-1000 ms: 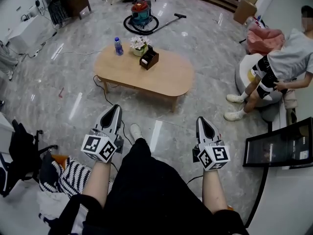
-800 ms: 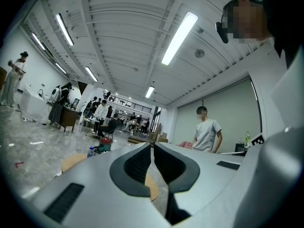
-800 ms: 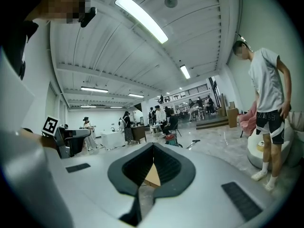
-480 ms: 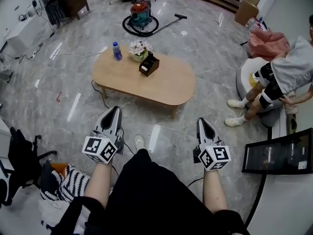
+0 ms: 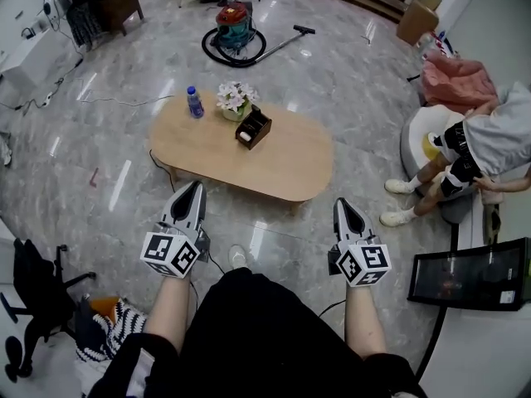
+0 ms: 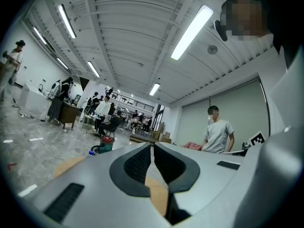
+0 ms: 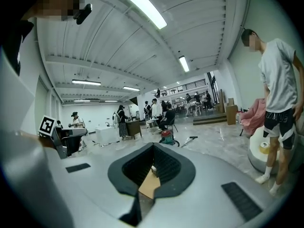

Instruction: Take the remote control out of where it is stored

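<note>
Guessing the remote control is kept in the dark wooden caddy (image 5: 253,127) on the coffee table (image 5: 282,160); it can't be made out. Left gripper (image 5: 196,186) and right gripper (image 5: 343,203) are held short of the table, jaws together, empty. Flower pot (image 5: 235,98) right beside the caddy could get knocked on a sloppy reach.

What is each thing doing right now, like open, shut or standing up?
left claw: shut, empty.
right claw: shut, empty.
water bottle: upright on the table.
flower pot: upright.
dark box: open-topped, upright.
vacuum cleaner: standing on the floor.
</note>
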